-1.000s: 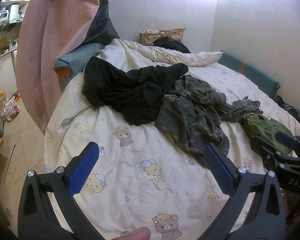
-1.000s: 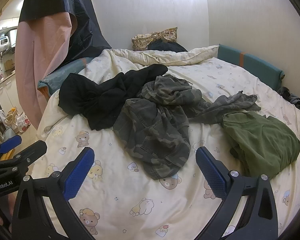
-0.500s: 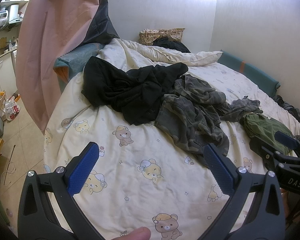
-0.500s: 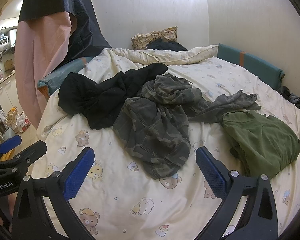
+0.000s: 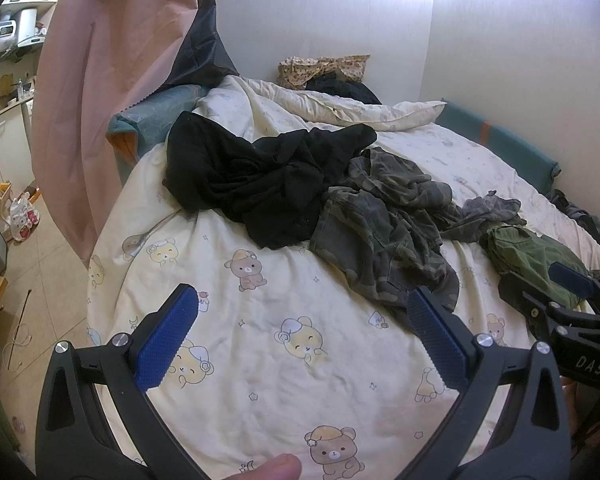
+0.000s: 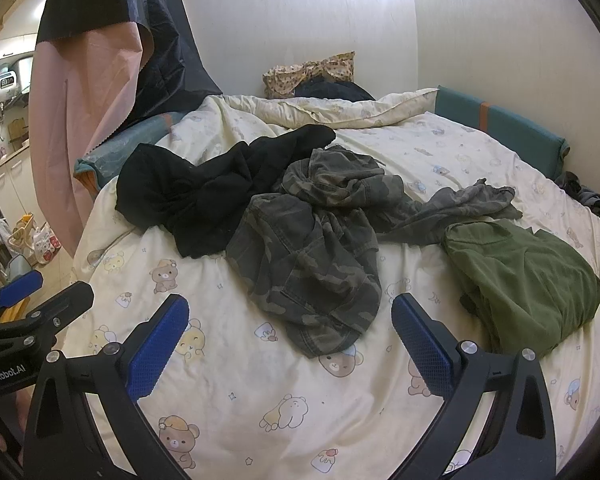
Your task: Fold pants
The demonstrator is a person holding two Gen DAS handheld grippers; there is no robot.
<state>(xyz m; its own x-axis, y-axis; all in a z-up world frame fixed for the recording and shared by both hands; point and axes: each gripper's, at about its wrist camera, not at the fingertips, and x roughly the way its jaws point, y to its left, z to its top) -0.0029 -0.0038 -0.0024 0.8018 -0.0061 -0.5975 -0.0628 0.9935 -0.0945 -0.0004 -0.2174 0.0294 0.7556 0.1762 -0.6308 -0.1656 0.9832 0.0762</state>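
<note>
Crumpled camouflage pants (image 6: pixel 316 248) lie in the middle of the bed, also in the left wrist view (image 5: pixel 384 232). A black garment (image 6: pixel 204 196) lies bunched at their left (image 5: pixel 256 176). Folded green pants (image 6: pixel 520 276) lie at the right (image 5: pixel 532 252). A grey camouflage piece (image 6: pixel 464 204) stretches from the heap toward the green pants. My left gripper (image 5: pixel 302 332) is open and empty above the bed's near edge. My right gripper (image 6: pixel 290 340) is open and empty, just short of the camouflage pants.
The bed has a cream bear-print duvet (image 6: pixel 260 400). A pillow (image 6: pixel 308 72) and dark clothes lie at the head by the wall. A pink and dark curtain (image 5: pixel 112 92) hangs at the left. A teal bolster (image 6: pixel 500 124) lines the right wall. Floor clutter (image 5: pixel 16 216) lies far left.
</note>
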